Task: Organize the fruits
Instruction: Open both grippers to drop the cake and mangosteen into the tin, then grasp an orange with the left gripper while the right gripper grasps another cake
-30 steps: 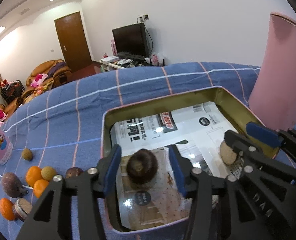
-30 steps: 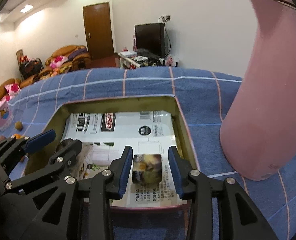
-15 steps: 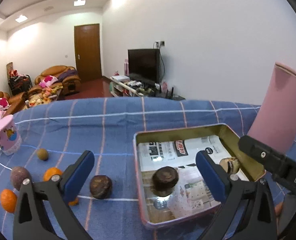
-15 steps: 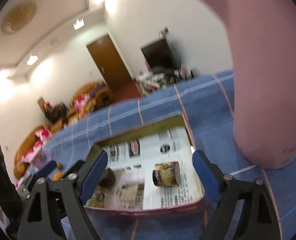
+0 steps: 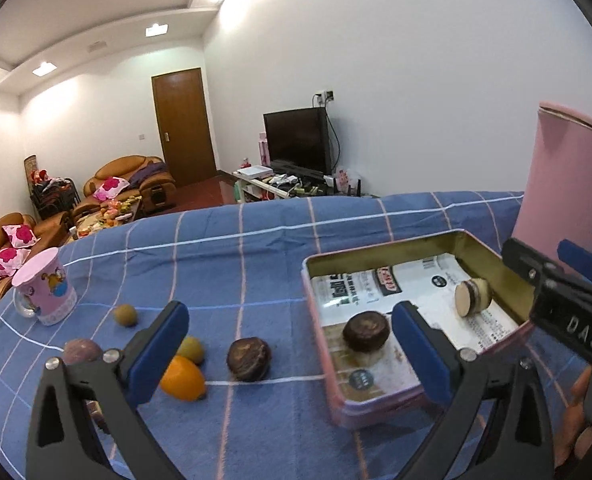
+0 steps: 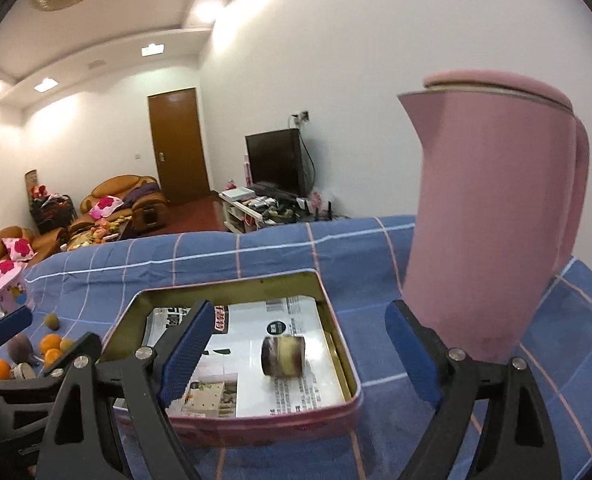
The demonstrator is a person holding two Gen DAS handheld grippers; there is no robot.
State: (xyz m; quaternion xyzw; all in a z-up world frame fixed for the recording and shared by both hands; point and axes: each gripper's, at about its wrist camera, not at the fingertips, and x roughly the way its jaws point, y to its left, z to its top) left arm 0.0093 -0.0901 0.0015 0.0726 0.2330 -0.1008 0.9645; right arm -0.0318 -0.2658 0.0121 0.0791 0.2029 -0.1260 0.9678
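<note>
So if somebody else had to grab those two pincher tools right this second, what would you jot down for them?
Left gripper: open, empty; its jaws have just been opening, nothing between the pads.
Right gripper: open, empty; it too has just been opening.
Tin tray: sits on the blue checked cloth, beside the pink jug.
Done: a dark round fruit and a cut fruit piece lie in the tray.
Left: a dark fruit nearest the tray, an orange, two small yellowish fruits and a purple one lie loose on the cloth, near the pink cup.
</note>
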